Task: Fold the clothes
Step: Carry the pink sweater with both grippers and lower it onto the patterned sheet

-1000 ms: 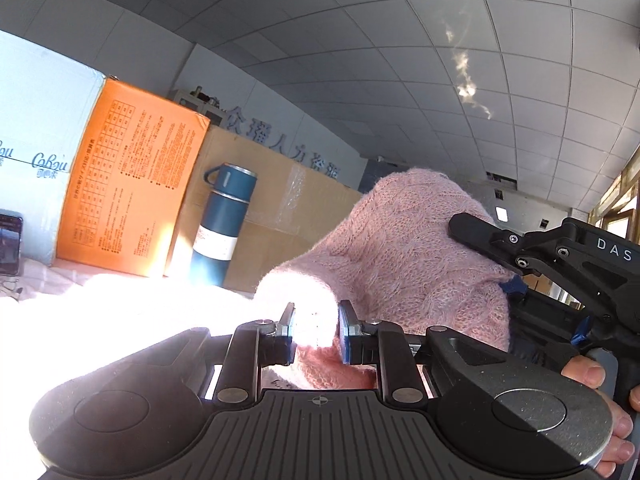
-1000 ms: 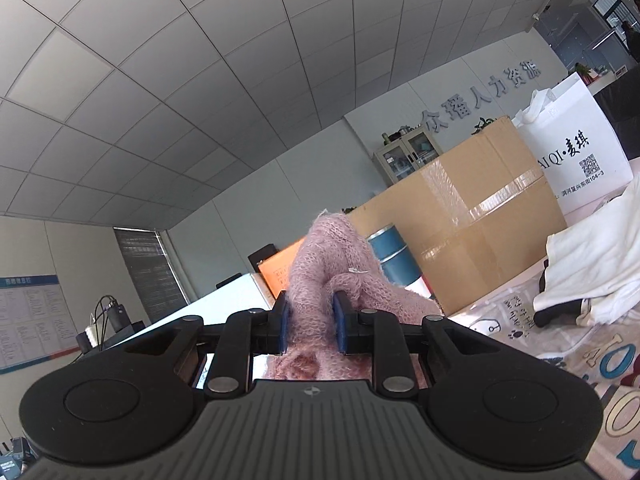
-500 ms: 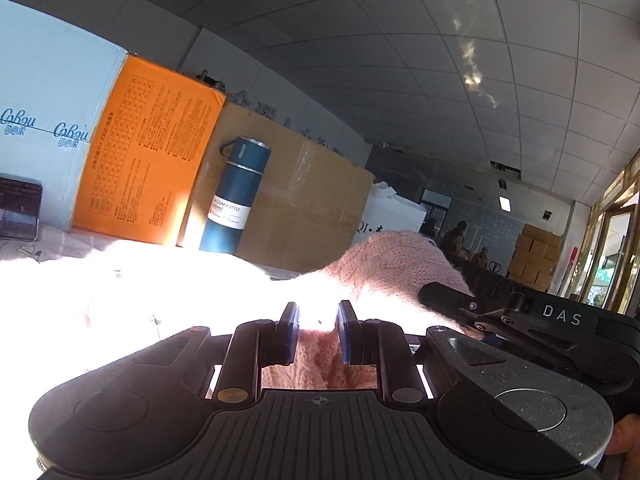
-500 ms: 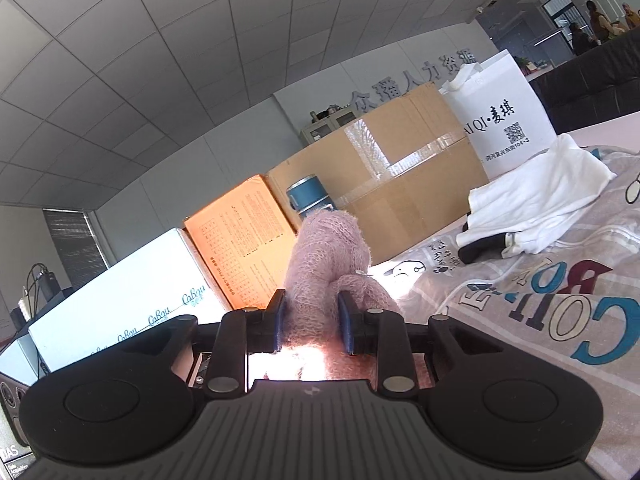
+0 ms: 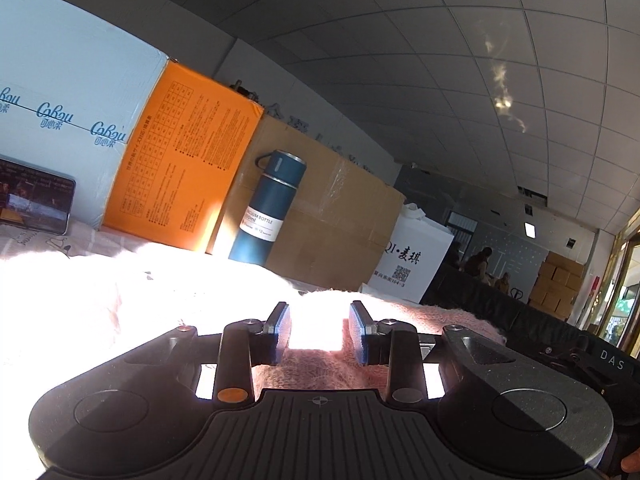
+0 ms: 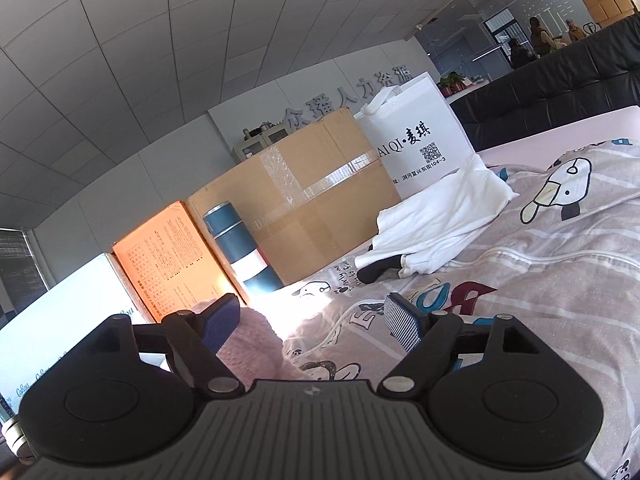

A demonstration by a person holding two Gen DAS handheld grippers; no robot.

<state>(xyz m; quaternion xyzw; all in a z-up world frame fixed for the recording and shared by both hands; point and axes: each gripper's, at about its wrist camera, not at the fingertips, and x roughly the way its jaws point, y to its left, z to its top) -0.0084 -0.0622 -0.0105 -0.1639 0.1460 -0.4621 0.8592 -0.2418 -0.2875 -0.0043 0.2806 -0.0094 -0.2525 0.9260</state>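
Above me runs a grid of grey ceiling tiles (image 6: 160, 60). A brown cardboard box (image 6: 316, 196), an orange box (image 5: 184, 168) and a white bag (image 6: 416, 144) line the wall, with harsh sunlight washing over the cartoon-printed bedsheet (image 6: 560, 264).

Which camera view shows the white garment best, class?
The right wrist view: the white garment lies crumpled on the printed bedsheet before the white bag. The left wrist view shows none of it, only that bag's top.
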